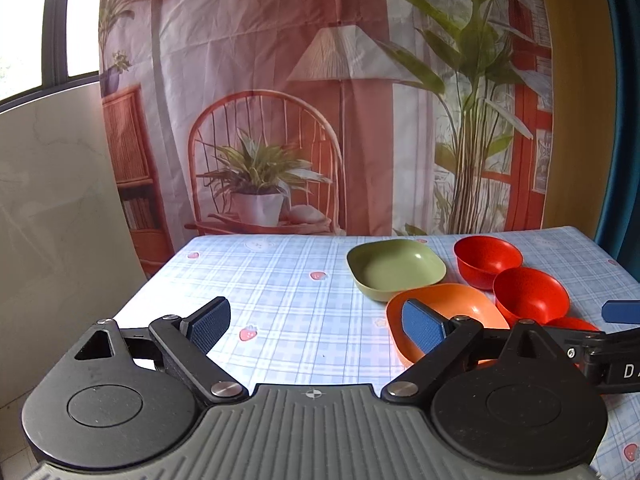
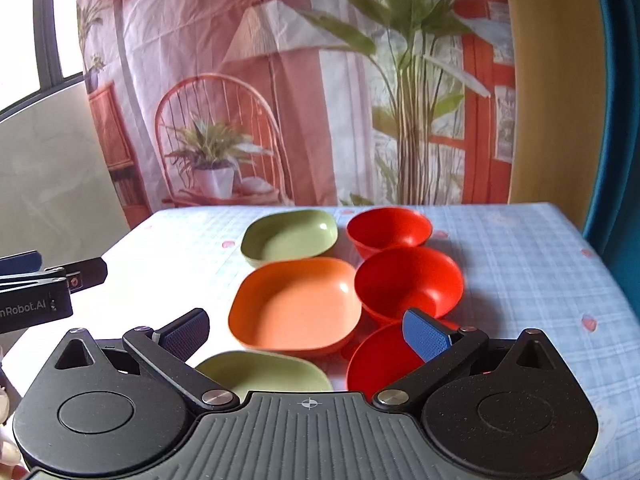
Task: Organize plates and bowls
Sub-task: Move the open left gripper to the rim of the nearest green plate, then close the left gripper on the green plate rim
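From the left wrist view, the left gripper (image 1: pixel 316 322) hung over the checked tablecloth (image 1: pixel 280 288) with its jaws spread wide and nothing between them. Its right finger pad (image 1: pixel 424 330) stood in front of the near rim of the orange plate (image 1: pixel 460 304), though I could not tell whether it touched. Behind that plate sat 1 green plate (image 1: pixel 394 270), and to the right 2 red bowls (image 1: pixel 487 259) in a row running near to far, with a sliver of a 3rd at the edge.

From the right wrist view, the right gripper (image 2: pixel 306 334) was likewise released and empty, hovering over the near end of the set. There I counted 3 plates in the left column: far green (image 2: pixel 290 236), orange (image 2: pixel 296 308), and near green plate (image 2: pixel 264 372). Beside them were 3 red bowls, the nearest red bowl (image 2: pixel 376 360) partly behind the right pad.

I judged the sorting not yet begun. To do the pickup well, each gripper should take a single rim, 1 pad inside and 1 outside, coming in low. The bowls stood close together, so a lifted one could nudge its neighbour.
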The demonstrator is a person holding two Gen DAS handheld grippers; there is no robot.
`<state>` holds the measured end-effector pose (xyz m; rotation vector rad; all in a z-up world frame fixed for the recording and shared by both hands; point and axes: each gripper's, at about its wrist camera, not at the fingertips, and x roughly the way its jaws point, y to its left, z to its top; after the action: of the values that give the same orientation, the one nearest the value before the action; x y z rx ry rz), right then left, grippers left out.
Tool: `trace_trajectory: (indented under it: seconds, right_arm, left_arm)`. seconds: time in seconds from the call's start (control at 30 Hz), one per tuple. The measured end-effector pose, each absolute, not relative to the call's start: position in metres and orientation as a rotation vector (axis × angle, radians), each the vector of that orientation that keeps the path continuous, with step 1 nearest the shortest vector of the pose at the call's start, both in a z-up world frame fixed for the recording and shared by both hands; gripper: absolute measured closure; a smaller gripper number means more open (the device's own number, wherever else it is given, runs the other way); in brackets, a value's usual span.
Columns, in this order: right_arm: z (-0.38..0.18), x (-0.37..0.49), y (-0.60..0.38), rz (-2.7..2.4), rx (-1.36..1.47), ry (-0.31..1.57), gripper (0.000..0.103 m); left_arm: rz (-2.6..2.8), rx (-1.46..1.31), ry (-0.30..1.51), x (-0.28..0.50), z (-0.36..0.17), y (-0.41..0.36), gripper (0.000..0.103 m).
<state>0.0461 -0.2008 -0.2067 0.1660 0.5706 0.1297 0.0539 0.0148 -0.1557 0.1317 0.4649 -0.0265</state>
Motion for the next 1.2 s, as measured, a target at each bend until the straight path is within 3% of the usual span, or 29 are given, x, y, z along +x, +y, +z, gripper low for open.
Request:
trace_trajectory:
  seconds: [0.2,0.27,0.33,0.4,0.5,0.7,1.2]
  right_arm:
    - [-0.231,0.046,-0.186,0.168,0.106,0.626,0.001]
    - [-0.233,0.046,-0.184,0.181,0.086,0.64,0.006]
    - [-0.235,0.045,-0.185,0.191,0.091,0.653,0.018]
    - [-0.236,0.044,-0.185,0.194,0.097,0.658,0.023]
    - [-0.236,0.042,-0.188,0.193,0.108,0.665,0.035]
    - [-0.244,0.038,-0.186,0.204,0.126,0.718,0.064]
    - [-0.266,0.041,-0.193,0.115,0.186,0.819,0.067]
  left_arm:
    - [-0.072,0.149,0.558,0.062,-0.184,0.014,0.013]
    - [-0.09,0.15,0.588,0.063,-0.192,0.014,0.016]
    - [-0.13,0.133,0.621,0.064,-0.198,0.016,0.025]
    - [-0.171,0.099,0.654,0.066,-0.203,0.019,0.043]
    - [-0.214,0.065,0.698,0.068,-0.21,0.02,0.061]
    - [-0.247,0.068,0.747,0.059,-0.219,0.009,0.066]
    - [-0.273,-0.022,0.898,0.066,-0.24,0.01,0.07]
